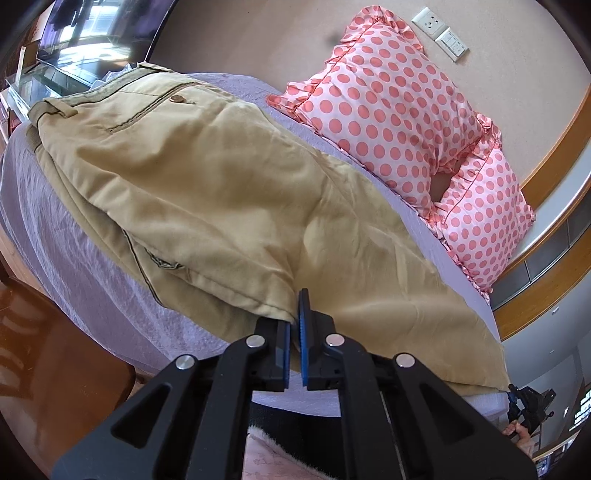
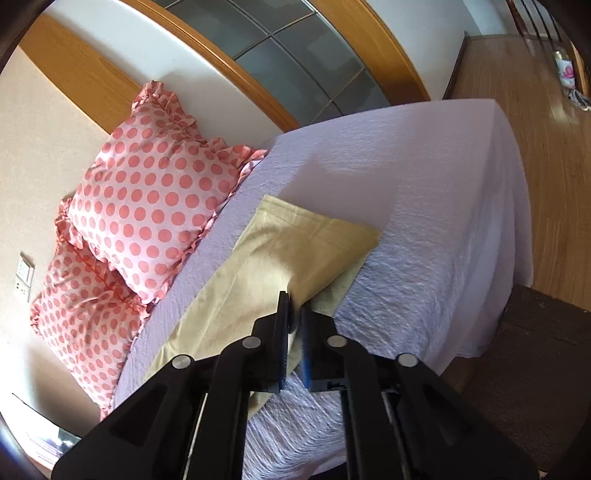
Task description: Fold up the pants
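Both tongs were closed down to a narrow slit on khaki cloth. Left tongs [image 1: 294, 325] pinched a hemmed fold edge of the pants [image 1: 207, 192] near the bed's near edge, blue pads [image 1: 303, 332] pressed close on the fabric. Right tongs [image 2: 293, 325] gripped a raised leg end of the same pants [image 2: 295, 251], the cloth bunched between the pads and lifted off the layer below.

The pants lay lengthwise along the bed [image 2: 424, 184] on its pale lilac sheet, doubled over — waistband toward the far left end, leg cuffs toward the far right end, close beside the pillows.

Only the left wrist view showed the waistband [image 1: 74, 99], a buttoned back pocket [image 1: 177, 99], a wall socket plate [image 1: 439, 33] above the two polka-dot pillows [image 1: 399, 110], and the right tongs [image 1: 528, 402] small at the lower right, past the bed's corner.

Only the right wrist view showed the stitched cuff [image 2: 325, 232] lying flat on the sheet, the bed's far corner with the sheet hanging down, the wooden floor [image 2: 535, 129] beyond it, and a frosted glass panel [image 2: 295, 48] in a wooden frame behind the pillows [image 2: 155, 199].
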Demonstrator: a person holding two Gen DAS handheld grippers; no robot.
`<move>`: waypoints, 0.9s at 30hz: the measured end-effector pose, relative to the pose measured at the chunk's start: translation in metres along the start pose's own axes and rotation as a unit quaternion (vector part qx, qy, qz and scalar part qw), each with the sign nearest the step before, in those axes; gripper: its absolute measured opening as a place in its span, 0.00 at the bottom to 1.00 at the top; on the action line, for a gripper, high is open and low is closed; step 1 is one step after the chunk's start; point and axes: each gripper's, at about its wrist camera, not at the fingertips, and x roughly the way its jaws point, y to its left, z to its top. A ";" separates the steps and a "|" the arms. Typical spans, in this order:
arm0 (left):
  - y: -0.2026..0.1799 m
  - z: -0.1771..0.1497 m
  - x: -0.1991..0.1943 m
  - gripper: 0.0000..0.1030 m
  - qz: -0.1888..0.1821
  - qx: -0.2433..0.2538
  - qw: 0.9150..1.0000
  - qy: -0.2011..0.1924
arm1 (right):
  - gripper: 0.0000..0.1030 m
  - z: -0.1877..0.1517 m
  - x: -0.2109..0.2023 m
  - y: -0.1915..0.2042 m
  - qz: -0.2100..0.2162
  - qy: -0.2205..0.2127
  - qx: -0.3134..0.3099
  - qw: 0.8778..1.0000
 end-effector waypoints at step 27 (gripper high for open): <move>0.041 -0.014 -0.057 0.59 -0.030 -0.035 0.990 -0.136 | 0.04 -0.050 0.003 0.170 0.300 0.018 -0.209 0.931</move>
